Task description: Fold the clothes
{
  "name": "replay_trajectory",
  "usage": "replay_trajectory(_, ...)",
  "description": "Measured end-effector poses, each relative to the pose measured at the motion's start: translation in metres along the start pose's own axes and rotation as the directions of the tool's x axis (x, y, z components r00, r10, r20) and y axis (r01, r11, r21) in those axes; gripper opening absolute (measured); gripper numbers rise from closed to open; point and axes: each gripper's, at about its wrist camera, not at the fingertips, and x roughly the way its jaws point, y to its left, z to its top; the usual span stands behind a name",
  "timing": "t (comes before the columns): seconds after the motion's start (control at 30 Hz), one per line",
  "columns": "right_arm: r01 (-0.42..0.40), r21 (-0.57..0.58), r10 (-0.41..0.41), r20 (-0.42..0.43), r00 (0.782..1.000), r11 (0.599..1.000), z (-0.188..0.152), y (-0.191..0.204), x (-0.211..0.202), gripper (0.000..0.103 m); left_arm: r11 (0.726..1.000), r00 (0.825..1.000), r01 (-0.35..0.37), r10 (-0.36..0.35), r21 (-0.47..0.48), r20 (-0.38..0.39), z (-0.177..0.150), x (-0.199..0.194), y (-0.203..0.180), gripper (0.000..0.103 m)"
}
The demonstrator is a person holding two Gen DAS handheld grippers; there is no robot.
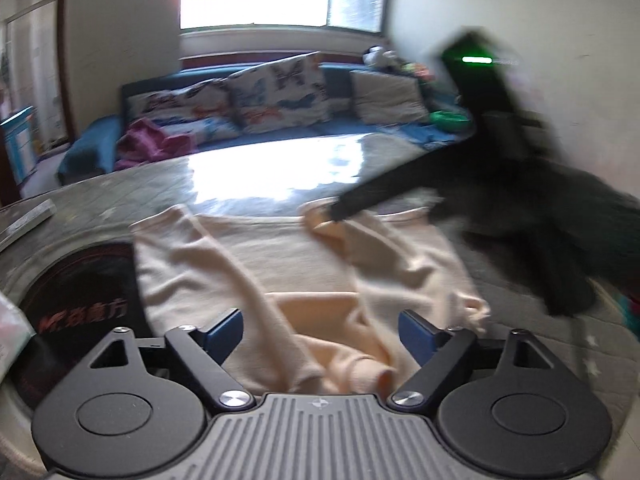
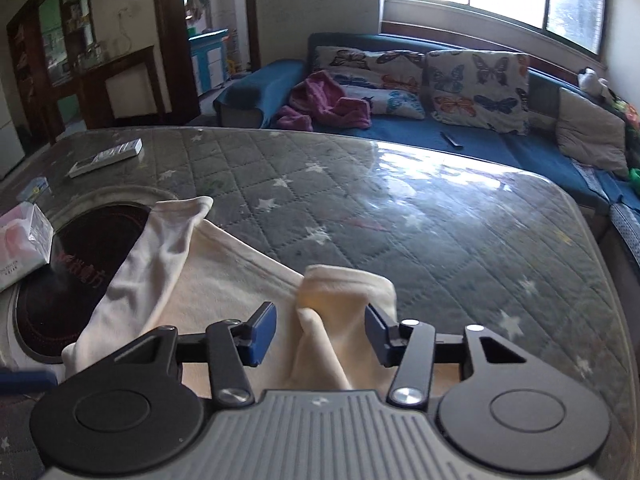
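Now you are mid-fold on the cream garment [image 1: 304, 264], which lies flat on the quilted table [image 2: 400, 208] just ahead of both tools. Your left gripper [image 1: 322, 334] has its jaws apart, a bunched sleeve end lying between them, nothing pinched. Your right gripper [image 2: 320, 334] is also spread, straddling a raised fold of the far edge without clamping it. Next, I judge, you close on that fold and carry it across toward the other sleeve.

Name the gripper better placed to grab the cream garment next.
Right, probably: the right gripper is open with a raised fold of the cream garment between its fingers. The left gripper is open over flatter cloth.
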Motion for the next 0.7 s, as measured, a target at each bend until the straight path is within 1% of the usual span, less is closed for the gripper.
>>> replay_trajectory(0.1,-0.007,-0.038,0.006,-0.037,0.999,0.999,0.010,0.009,0.024,0.045,0.998,0.999,0.048,-0.048,0.028,0.007,-0.004,0.001,-0.007,0.074)
replay_trajectory(0.13,0.002,-0.045,-0.004,-0.046,0.999,0.999,0.011,0.011,0.030,0.039,0.997,0.998,0.061,-0.062,0.038,0.011,-0.005,0.001,-0.009,0.073)
replay_trajectory(0.17,0.011,-0.049,-0.014,-0.054,0.998,0.999,0.012,0.012,0.035,0.036,0.996,0.997,0.074,-0.075,0.046,0.013,-0.006,0.001,-0.011,0.070)
replay_trajectory(0.2,0.020,-0.051,-0.024,-0.067,0.997,0.998,0.013,0.012,0.042,0.036,0.995,0.996,0.088,-0.089,0.053,0.014,-0.006,0.001,-0.013,0.069)
replay_trajectory(0.23,0.029,-0.053,-0.033,-0.077,0.996,0.998,0.013,0.012,0.049,0.033,0.993,0.995,0.101,-0.102,0.057,0.014,-0.007,0.002,-0.014,0.069)
replay_trajectory(0.27,0.039,-0.051,-0.043,-0.076,0.996,0.998,0.013,0.011,0.051,0.027,0.991,0.993,0.116,-0.117,0.060,0.013,-0.007,0.003,-0.015,0.067)
replay_trajectory(0.3,0.049,-0.048,-0.052,-0.075,0.996,0.998,0.012,0.009,0.053,0.024,0.991,0.992,0.123,-0.123,0.059,0.010,-0.007,0.004,-0.016,0.065)
replay_trajectory(0.33,0.058,-0.045,-0.061,-0.073,0.995,0.997,0.012,0.008,0.054,0.017,0.990,0.992,0.127,-0.127,0.056,0.006,-0.008,0.006,-0.016,0.065)
replay_trajectory(0.37,0.065,-0.034,-0.067,-0.065,0.996,0.997,0.012,0.006,0.052,0.006,0.990,0.991,0.131,-0.131,0.053,0.002,-0.008,0.008,-0.016,0.064)
replay_trajectory(0.4,0.071,-0.022,-0.072,-0.057,0.996,0.997,0.012,0.004,0.049,0.004,0.990,0.991,0.132,-0.132,0.050,-0.002,-0.009,0.009,-0.016,0.064)
replay_trajectory(0.47,0.075,0.001,-0.075,-0.030,0.997,0.997,0.011,-0.002,0.037,0.003,0.990,0.991,0.131,-0.131,0.046,-0.010,-0.010,0.011,-0.017,0.064)
replay_trajectory(0.6,0.080,0.052,-0.083,0.044,0.996,0.995,0.009,-0.019,0.000,0.002,0.990,0.991,0.133,-0.132,0.046,-0.023,-0.014,0.014,-0.019,0.064)
replay_trajectory(0.7,0.080,0.088,-0.089,0.104,0.991,0.993,0.003,-0.034,-0.038,0.002,0.990,0.991,0.131,-0.130,0.058,-0.031,-0.017,0.017,-0.023,0.057)
